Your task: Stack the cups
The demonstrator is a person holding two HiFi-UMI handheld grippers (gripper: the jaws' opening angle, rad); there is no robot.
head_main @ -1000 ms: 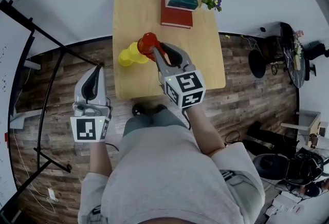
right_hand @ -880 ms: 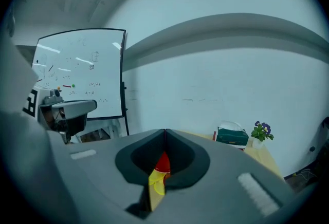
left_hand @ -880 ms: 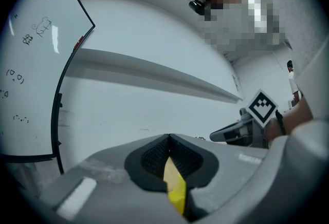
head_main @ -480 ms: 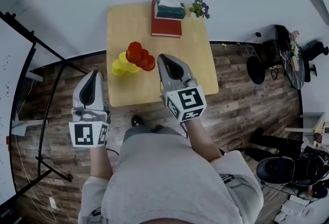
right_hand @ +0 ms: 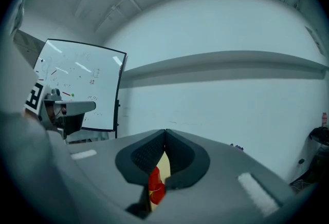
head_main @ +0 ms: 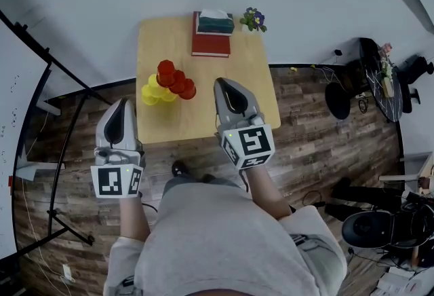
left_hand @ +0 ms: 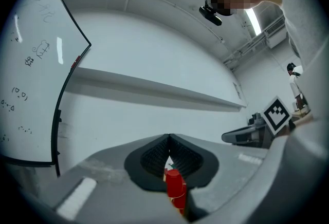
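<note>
Care in taking the hands away seems to me the main thing now, because the building itself looks finished or almost finished. The red cups (head_main: 175, 79) and the yellow cups (head_main: 154, 93) stand close together as one group on the left part of the table (head_main: 198, 119), the red ones touching each other and the yellow ones just beside them. From above I cannot tell exactly which cup sits on which. The left gripper (head_main: 122, 102) hovers off the near left corner of the table, over the wooden floor, with its jaws pressed together and nothing between them. Its own view shows a red cup only far away through the narrow slit. The right gripper (head_main: 226, 83) hangs above the table just to the right of the cups, jaws also pressed together and empty. To do this well, I think the person should move the right gripper back and up in a straight line, not sideways toward the red cups, since they are light and would tip at a small touch. A red book (head_main: 210, 45) with a tissue box (head_main: 215, 22) and a small flower pot (head_main: 253, 18) stand at the far edge, well apart from the cups and no danger.
</note>
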